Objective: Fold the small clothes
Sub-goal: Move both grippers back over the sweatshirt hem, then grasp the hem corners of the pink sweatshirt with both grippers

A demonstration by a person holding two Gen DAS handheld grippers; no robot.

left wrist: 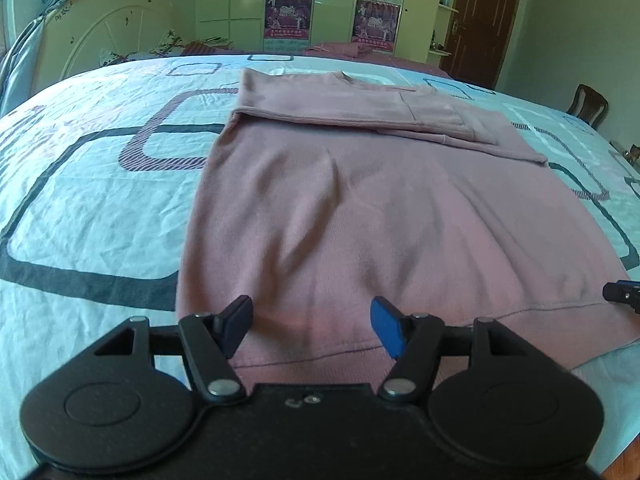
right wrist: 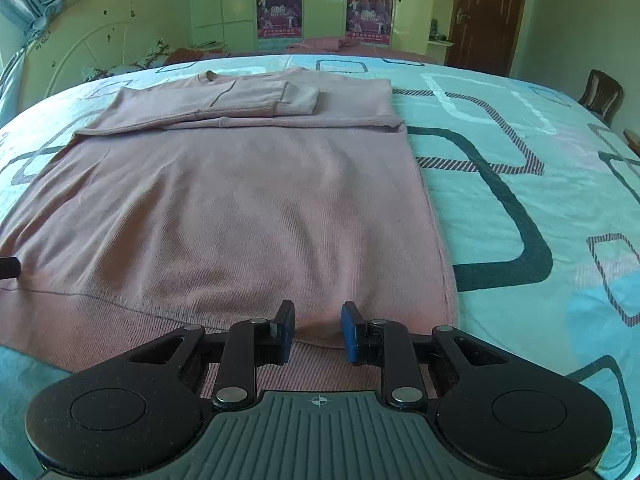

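A pink sweater [right wrist: 248, 208] is lying flat on the bed, its sleeves [right wrist: 256, 104] already folded across the chest at the end far from the grippers, and its hem [right wrist: 328, 354] lying nearest them. The left gripper [left wrist: 312, 330] is hovering over the hem's left part with its jaws spread wide and nothing between them. The right gripper [right wrist: 316, 332] is hovering over the hem near the sweater's right edge, its jaws standing narrower but released, gripping no cloth.

The step in hand looks like taking the hem to fold it up toward the sleeves. To do it well, both grippers should be pinching the ribbed band at matching spots near the two corners, catching both layers, then lifting evenly so the fold line runs straight.

The bedsheet [right wrist: 520, 200] around the sweater is pale blue with dark rounded squares and lightly wrinkled. Beyond the sweater a white headboard [right wrist: 92, 36], wardrobe doors with posters [right wrist: 280, 12], a brown door [right wrist: 488, 12] and a chair [right wrist: 604, 92] are showing.
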